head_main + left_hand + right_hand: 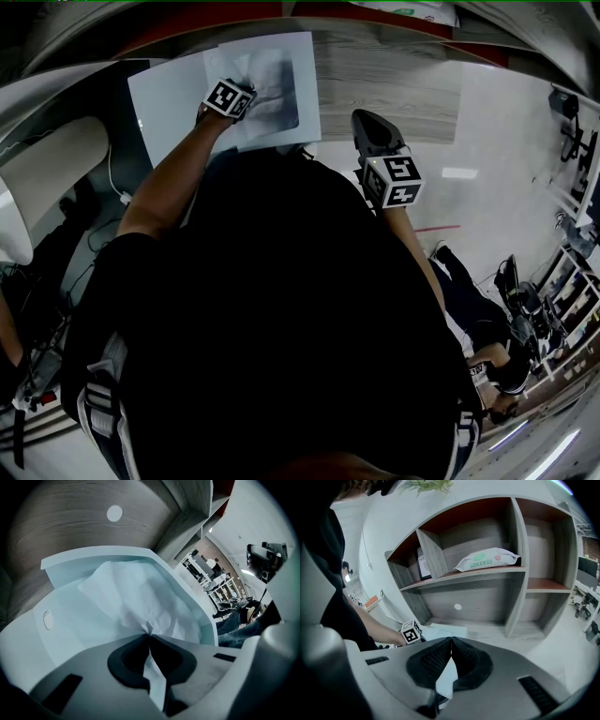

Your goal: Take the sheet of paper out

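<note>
A white sheet of paper lies crumpled in a shallow pale tray on the bottom board of a wooden shelf unit. My left gripper is shut on a pinched fold of that paper, which bunches up between the pads. In the head view the left gripper reaches over the paper at the top. My right gripper is shut with nothing in it, held back to the right, away from the tray. From the right gripper view the paper and the left gripper's marker cube show low on the left.
The shelf unit has several compartments; a white bag lies on an upper shelf. A round white cap marks the back panel behind the tray. A second white sheet lies left of the tray. White floor spreads to the right.
</note>
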A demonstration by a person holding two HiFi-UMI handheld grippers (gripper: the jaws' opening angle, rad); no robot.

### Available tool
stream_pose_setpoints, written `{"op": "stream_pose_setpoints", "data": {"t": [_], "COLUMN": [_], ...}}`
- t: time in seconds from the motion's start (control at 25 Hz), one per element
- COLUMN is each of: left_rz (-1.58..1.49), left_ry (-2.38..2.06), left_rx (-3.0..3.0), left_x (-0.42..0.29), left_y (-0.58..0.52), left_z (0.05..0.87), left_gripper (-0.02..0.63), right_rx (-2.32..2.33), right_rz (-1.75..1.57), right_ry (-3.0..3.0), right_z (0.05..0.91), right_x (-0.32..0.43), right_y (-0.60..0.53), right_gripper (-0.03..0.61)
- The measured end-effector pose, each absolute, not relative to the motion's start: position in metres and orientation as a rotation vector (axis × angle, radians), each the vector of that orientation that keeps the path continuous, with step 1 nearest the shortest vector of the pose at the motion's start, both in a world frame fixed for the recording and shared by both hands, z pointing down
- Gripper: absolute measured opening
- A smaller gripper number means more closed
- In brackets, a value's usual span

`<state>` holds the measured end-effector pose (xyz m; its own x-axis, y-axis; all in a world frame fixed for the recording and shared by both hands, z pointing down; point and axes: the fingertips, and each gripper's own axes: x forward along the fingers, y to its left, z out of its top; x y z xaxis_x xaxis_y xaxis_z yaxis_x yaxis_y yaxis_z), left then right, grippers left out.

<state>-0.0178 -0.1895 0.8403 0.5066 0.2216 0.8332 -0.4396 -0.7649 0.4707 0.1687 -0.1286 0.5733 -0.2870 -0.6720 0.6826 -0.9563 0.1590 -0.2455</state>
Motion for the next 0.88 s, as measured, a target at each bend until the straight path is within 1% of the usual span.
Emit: {"op": "stream_pose_setpoints", "data": {"t": [0.28,0.88], "left_rz": [1.277,1.278], "left_ry": [-0.159,-0.152], "left_rx": [2.084,2.075], "left_x": [-0.018,-0.032], "left_y": [-0.188,-0.19], "left_z": [0.841,0.84], "left_gripper": [0.026,0.026], "right_rx": [1.552,1.55], "right_rz": [0.917,0.912], "right_ry": [-2.023,-2.035], "right_z": [0.575,0.573], "right_x": [0.171,0.168], "right_y": [-0.128,-0.128], "right_gripper": [0.014,0.014]}}
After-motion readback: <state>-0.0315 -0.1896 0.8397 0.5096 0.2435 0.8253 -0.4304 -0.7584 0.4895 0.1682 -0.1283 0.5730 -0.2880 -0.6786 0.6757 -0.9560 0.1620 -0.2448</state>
